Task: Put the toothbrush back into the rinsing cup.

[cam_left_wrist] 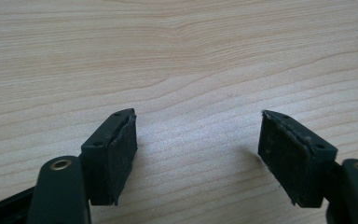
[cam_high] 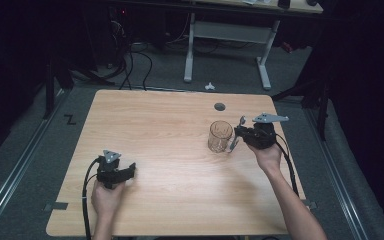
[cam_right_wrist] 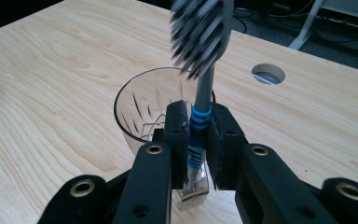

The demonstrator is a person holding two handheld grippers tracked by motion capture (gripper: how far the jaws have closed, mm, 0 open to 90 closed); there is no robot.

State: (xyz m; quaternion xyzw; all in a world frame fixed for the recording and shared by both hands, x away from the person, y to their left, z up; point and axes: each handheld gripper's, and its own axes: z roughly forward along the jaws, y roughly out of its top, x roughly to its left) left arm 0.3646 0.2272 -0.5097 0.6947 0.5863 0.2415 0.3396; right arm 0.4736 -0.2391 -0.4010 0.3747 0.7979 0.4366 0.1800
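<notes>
A toothbrush (cam_right_wrist: 205, 86) with a grey handle, blue bands and a bristle head at the top stands upright in my right gripper (cam_right_wrist: 198, 135), whose jaws are shut on its handle. Just beyond it is a clear glass cup (cam_right_wrist: 137, 109), upright on the wooden table (cam_right_wrist: 51, 70). From above, the right gripper (cam_high: 238, 134) holds the toothbrush (cam_high: 241, 122) right next to the cup's (cam_high: 220, 136) right side. My left gripper (cam_high: 130, 169) rests at the front left of the table, and its jaws (cam_left_wrist: 198, 154) stand open over bare wood.
A round cable hole (cam_high: 220, 106) lies in the table (cam_high: 170, 115) just behind the cup. Beyond the far edge stand a white desk frame (cam_high: 190, 45) and loose cables (cam_high: 135, 55) on the floor.
</notes>
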